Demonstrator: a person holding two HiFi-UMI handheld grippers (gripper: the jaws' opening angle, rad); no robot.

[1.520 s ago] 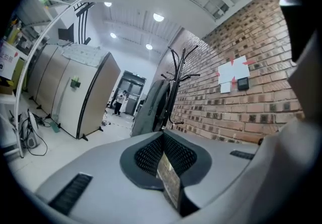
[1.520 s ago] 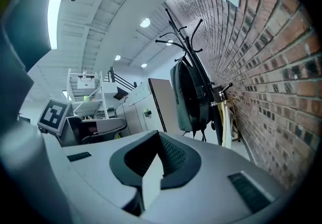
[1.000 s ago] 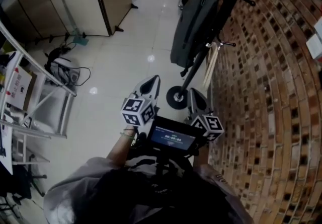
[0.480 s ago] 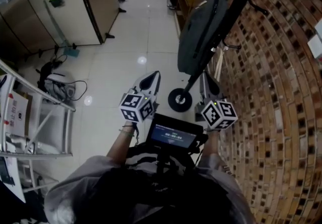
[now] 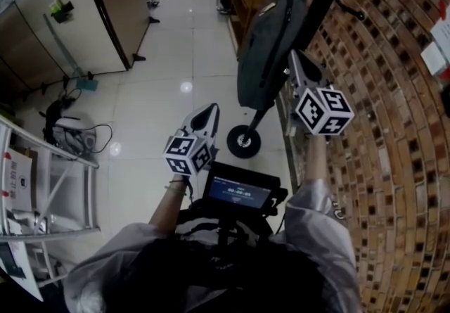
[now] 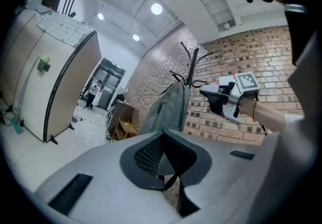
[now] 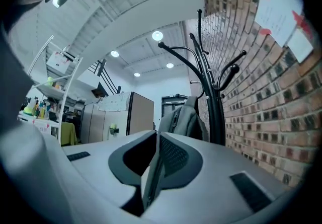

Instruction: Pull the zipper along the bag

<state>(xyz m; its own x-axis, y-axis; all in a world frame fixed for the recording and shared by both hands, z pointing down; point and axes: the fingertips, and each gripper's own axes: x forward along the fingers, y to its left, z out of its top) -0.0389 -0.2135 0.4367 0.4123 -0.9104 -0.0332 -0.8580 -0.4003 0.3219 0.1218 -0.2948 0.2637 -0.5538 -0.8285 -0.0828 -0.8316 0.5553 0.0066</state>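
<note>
Left gripper (image 5: 209, 112) closed, empty, well apart from hanging grey backpack (image 5: 264, 44)

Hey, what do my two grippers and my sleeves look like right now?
Both the left gripper and right gripper are pale grey pointed shells with dark mesh-textured fingers, each carrying a white cube of black square markers. The sleeves are shiny grey. The right fingers have just been opening, nothing between them.

This looks like an office workroom, with a brick wall (image 5: 394, 185), glossy tiled floor (image 5: 169, 58), tall cabinets (image 5: 42, 30), metal shelving (image 5: 70, 164) and loose cables (image 5: 70, 132).
</note>
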